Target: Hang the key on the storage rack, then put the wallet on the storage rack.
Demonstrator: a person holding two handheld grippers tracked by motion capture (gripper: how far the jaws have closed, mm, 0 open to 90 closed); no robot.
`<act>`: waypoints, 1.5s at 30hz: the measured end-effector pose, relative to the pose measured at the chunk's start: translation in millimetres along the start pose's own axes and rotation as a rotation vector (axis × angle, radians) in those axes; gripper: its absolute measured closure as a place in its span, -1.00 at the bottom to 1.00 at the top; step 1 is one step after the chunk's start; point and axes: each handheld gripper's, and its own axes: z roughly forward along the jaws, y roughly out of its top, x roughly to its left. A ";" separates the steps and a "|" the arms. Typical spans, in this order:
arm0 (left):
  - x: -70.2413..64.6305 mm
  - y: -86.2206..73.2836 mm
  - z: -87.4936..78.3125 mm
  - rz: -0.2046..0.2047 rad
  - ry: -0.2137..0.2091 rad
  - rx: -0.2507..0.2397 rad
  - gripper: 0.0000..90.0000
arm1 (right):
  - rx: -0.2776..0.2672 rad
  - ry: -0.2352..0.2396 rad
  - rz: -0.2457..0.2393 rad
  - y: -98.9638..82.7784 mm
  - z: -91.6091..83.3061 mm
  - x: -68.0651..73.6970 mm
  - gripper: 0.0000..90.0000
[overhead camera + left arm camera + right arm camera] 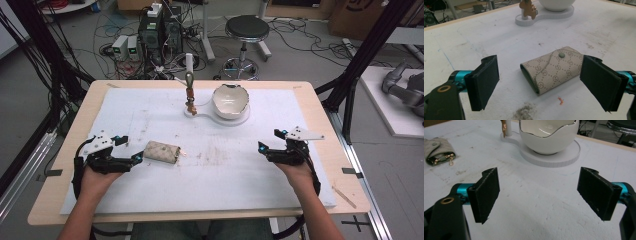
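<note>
A: Left gripper (539,82) jaws wide, flanking the beige monogrammed pouch (552,69), flat on the white foam mat (499,37).
B: Right gripper (539,195) gaping too, empty, facing the glossy egg-shaped bowl (549,135).

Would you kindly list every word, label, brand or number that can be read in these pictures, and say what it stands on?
No readable words or numbers.
Key pouch: a repeated round monogram pattern, too small to read as letters.
Cardboard box on the floor at the far right: a dark printed mark, cut off and blurred, unreadable.
White bowl, its white stand and the table pad: no text.
</note>
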 end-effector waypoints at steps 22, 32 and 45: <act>-0.6 -5.1 -13.6 -0.002 0.026 0.010 -0.65 | 0.003 0.043 -0.038 3.4 7.3 7.2 -0.59; 1.1 -10.7 -26.7 -0.008 0.040 0.008 -0.65 | 0.015 0.088 -0.074 14.4 22.7 22.8 -0.59; 0.6 -26.3 -60.9 -0.021 0.096 0.019 -0.65 | 0.048 0.206 -0.131 32.8 69.5 57.1 -0.59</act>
